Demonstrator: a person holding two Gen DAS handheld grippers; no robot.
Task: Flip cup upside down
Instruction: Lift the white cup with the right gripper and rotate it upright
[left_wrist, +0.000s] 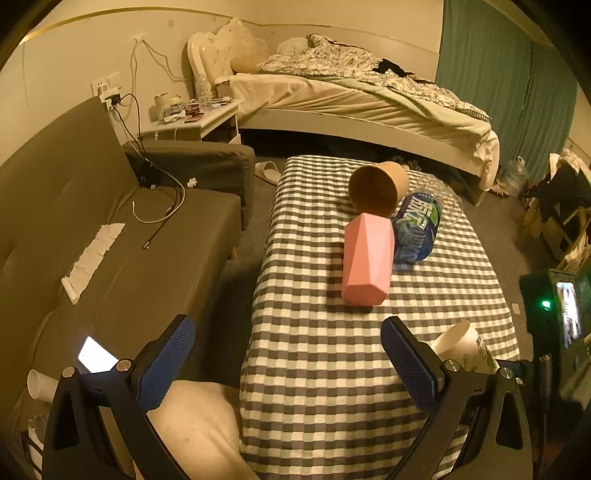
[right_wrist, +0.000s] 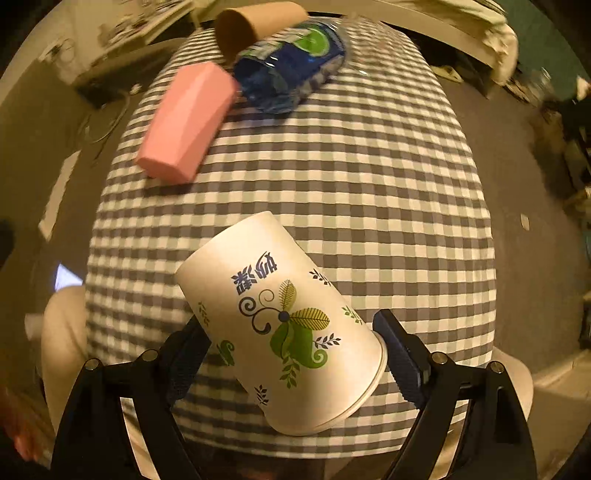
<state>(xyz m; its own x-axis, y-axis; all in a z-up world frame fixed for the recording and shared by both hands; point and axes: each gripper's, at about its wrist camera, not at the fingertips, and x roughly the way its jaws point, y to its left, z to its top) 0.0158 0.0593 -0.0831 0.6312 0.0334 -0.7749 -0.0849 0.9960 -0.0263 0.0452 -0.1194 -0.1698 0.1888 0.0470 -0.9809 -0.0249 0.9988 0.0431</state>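
White printed paper cup (right_wrist: 280, 325) is clamped tilted, mid-flip, by right gripper (right_wrist: 295, 347) above checkered table (right_wrist: 369, 184), not yet set down; left gripper (left_wrist: 288, 354) is held agape, empty.

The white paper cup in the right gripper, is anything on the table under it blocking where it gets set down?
Nothing visible does. The white paper cup is over bare checkered tablecloth; the pink cup lies farther away.
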